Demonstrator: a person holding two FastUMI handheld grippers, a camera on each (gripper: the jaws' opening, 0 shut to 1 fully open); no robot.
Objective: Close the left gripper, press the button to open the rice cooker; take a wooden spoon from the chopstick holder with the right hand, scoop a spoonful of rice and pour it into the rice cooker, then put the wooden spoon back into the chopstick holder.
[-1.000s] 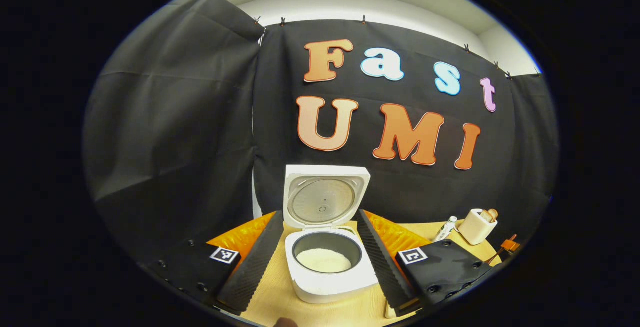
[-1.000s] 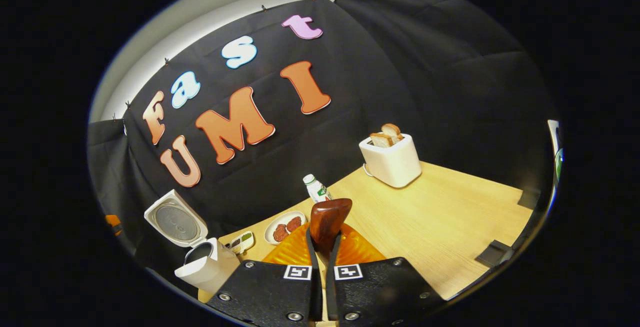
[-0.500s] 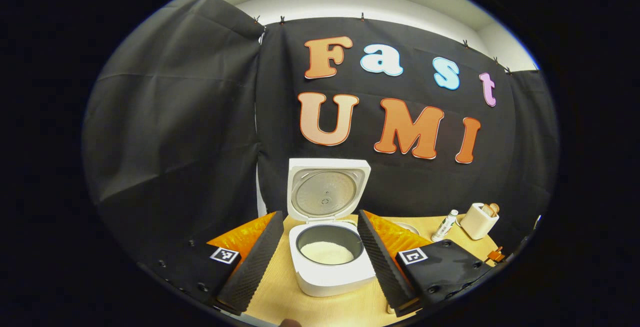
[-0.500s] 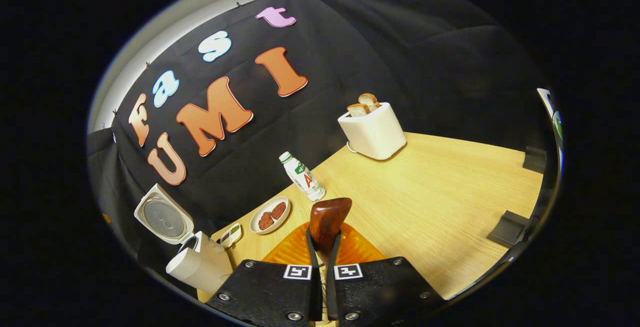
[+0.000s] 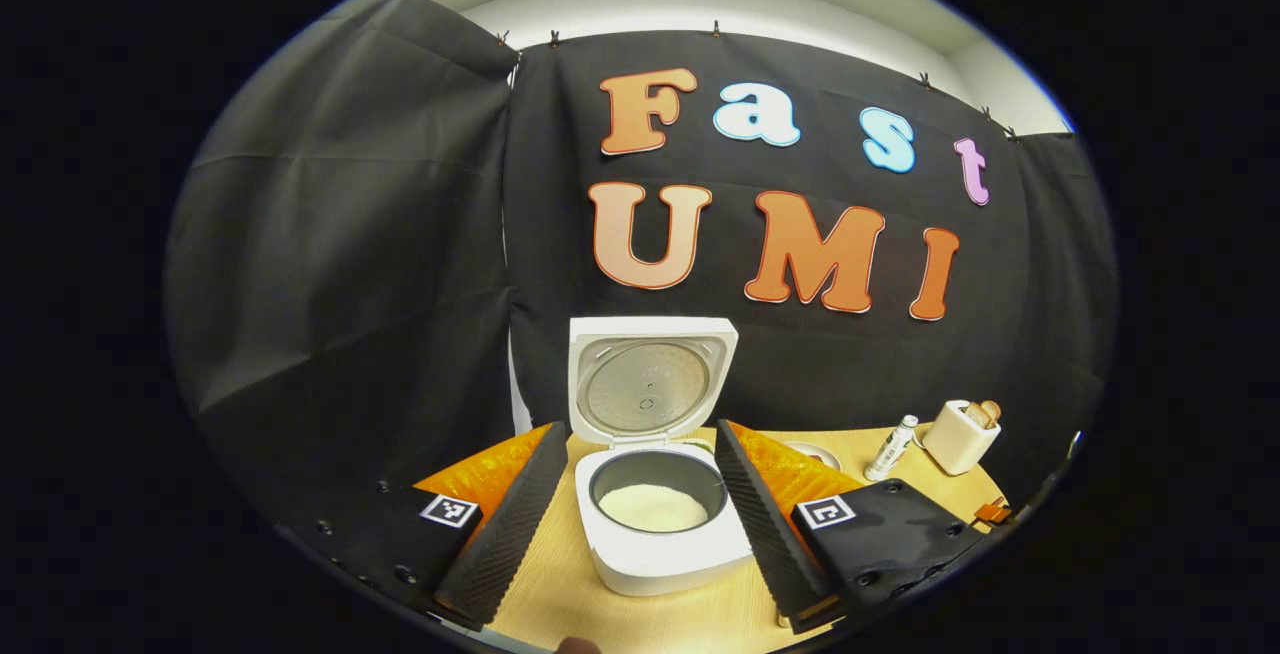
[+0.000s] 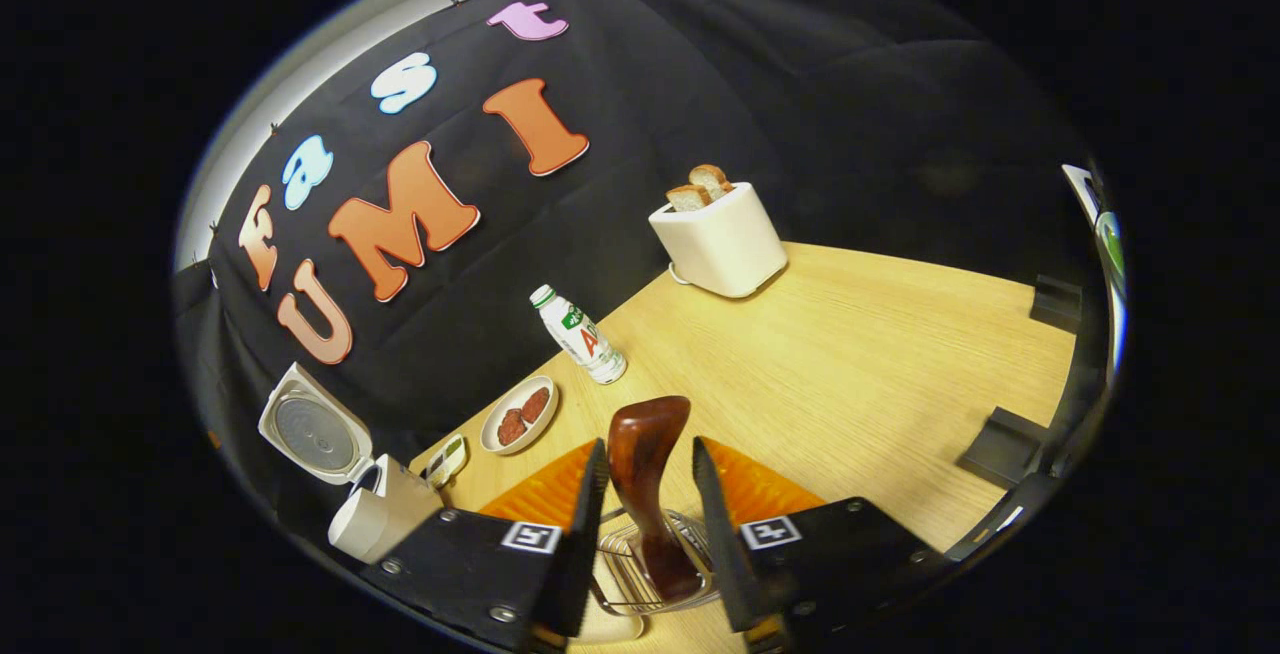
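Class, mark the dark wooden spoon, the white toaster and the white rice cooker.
Dark wooden spoon (image 6: 640,454): right gripper view, handle.
White toaster (image 6: 722,246): right gripper view, front wall.
White rice cooker (image 5: 662,562): left gripper view, front wall.

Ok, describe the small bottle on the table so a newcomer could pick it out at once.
Start at the white toaster with bread in its slots, near the black cloth wall. On the wooden table between it and a plate of reddish food stands the bottle. It is the slim white thing with a green cap.

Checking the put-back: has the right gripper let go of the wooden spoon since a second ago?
Yes. The right gripper has opened; the wooden spoon stands free in the chopstick holder.
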